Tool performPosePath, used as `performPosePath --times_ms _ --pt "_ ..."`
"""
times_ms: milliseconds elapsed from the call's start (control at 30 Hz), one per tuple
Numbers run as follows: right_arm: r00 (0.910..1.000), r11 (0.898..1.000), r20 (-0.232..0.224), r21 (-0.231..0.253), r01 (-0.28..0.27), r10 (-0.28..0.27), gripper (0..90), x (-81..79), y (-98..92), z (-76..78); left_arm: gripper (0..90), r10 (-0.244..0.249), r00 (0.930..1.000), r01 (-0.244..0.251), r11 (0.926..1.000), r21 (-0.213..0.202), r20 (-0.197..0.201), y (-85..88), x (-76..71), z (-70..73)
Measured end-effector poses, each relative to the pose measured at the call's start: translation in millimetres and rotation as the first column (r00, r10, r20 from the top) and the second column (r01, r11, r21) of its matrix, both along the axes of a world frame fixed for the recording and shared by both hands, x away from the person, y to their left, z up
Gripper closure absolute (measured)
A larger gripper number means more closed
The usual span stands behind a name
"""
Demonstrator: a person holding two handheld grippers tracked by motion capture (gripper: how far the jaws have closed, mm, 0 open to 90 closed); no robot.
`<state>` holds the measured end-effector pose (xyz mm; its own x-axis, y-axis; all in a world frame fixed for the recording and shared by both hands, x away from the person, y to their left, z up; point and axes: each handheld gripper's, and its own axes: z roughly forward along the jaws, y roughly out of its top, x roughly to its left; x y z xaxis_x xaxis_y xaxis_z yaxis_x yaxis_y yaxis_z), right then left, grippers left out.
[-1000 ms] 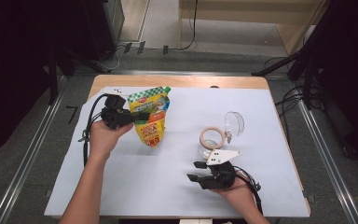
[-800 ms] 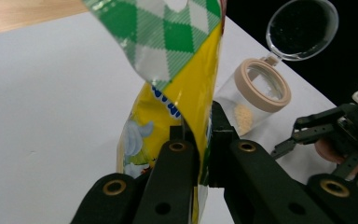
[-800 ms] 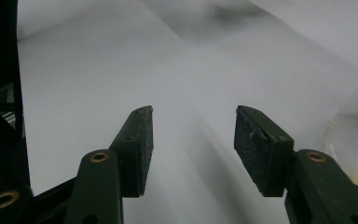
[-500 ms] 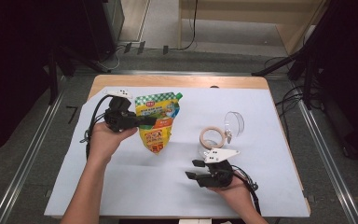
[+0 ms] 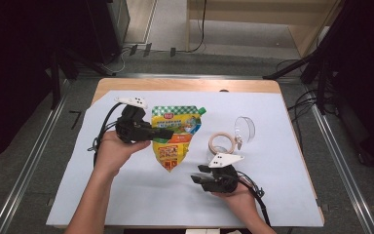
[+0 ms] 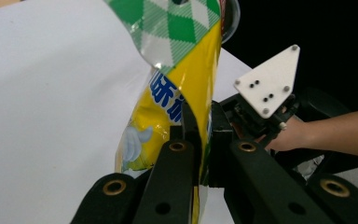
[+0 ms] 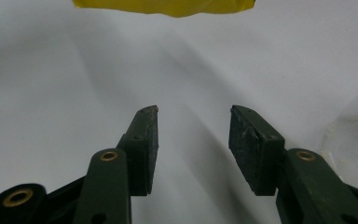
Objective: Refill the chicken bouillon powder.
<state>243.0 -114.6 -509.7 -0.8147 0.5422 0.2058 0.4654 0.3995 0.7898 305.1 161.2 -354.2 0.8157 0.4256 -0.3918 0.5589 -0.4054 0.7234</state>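
Two grippers are mine: my left gripper (image 5: 163, 133) is clamped tight on the left edge of the yellow-green spouted pouch (image 5: 175, 139), lifted above the white table cover (image 5: 126, 195) mid-left, long axis running far-to-near. My right gripper (image 5: 199, 179), jaws half-spread, just closing and empty, sits near-right of its hanging bottom corner. The left gripper view shows the pinch on the pouch (image 6: 186, 93); the right gripper view catches its yellow bottom edge (image 7: 168, 7) ahead.

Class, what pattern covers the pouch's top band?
Green-and-white checks on the pouch, clearest in the left gripper view.

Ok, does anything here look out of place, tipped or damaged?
One thing: the clear glass jar lies on its side on the white sheet, with its lid ring off beside it. The yellow pouch is intact, clamped at one edge by the left tool. No spill shows.
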Motion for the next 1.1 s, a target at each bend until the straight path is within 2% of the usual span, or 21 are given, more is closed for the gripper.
performPosePath --times_ms 100,233,333,467,567,600,667,700,800,967,1100 --pt "1.0000 1.000 0.000 -0.014 0.010 -0.010 58.4 1.2 2.8 -2.4 90.0 -0.025 0.9997 0.025 0.9997 0.006 0.001 -8.4 -4.9 2.0" --pt "0.9993 1.000 0.033 -0.022 0.020 -0.019 70.7 1.1 4.8 -2.2 90.0 -0.054 0.9985 0.054 0.9985 0.009 -0.011 -18.8 -10.2 2.5" --pt "0.9981 0.999 0.053 -0.023 0.033 -0.031 75.7 -0.2 7.5 -0.5 90.0 -0.074 0.9969 0.075 0.9970 0.019 -0.025 -26.5 -14.1 2.3" --pt "0.9978 0.999 0.051 -0.021 0.044 -0.043 80.0 0.5 9.3 -0.7 90.0 -0.087 0.9954 0.087 0.9962 0.003 -0.039 -32.4 -18.3 3.4" --pt "0.9965 0.998 0.066 -0.024 0.053 -0.051 81.0 1.7 10.4 -2.2 90.0 -0.108 0.9913 0.106 0.9940 -0.026 -0.075 -35.5 -21.4 4.9" --pt "0.9945 0.998 0.090 -0.019 0.055 -0.053 81.5 2.2 10.0 -2.0 90.0 -0.107 0.9911 0.105 0.9941 -0.027 -0.080 -36.0 -21.5 4.4" --pt "0.9934 0.999 0.106 -0.014 0.045 -0.043 81.4 1.0 10.3 -0.5 90.0 -0.111 0.9878 0.106 0.9930 -0.052 -0.109 -35.8 -20.4 1.4" --pt "0.9915 0.999 0.124 -0.012 0.040 -0.039 81.4 0.5 10.7 0.0 90.0 -0.107 0.9880 0.102 0.9935 -0.050 -0.111 -35.3 -20.4 1.1" --pt "0.9914 1.000 0.129 0.005 0.021 -0.022 78.9 -0.5 12.1 1.3 90.0 -0.096 0.9871 0.088 0.9939 -0.066 -0.128 -32.5 -18.8 -0.1" --pt "0.9861 1.000 0.165 -0.015 -0.018 0.020 77.1 -7.6 17.8 4.8 90.0 -0.052 0.9882 0.040 0.9958 -0.082 -0.144 -28.9 -16.5 -0.8" --pt "0.9876 1.000 0.154 -0.013 -0.028 0.029 75.7 -10.5 19.5 6.8 89.7 -0.028 0.9871 0.013 0.9948 -0.101 -0.158 -26.3 -13.0 -4.0"
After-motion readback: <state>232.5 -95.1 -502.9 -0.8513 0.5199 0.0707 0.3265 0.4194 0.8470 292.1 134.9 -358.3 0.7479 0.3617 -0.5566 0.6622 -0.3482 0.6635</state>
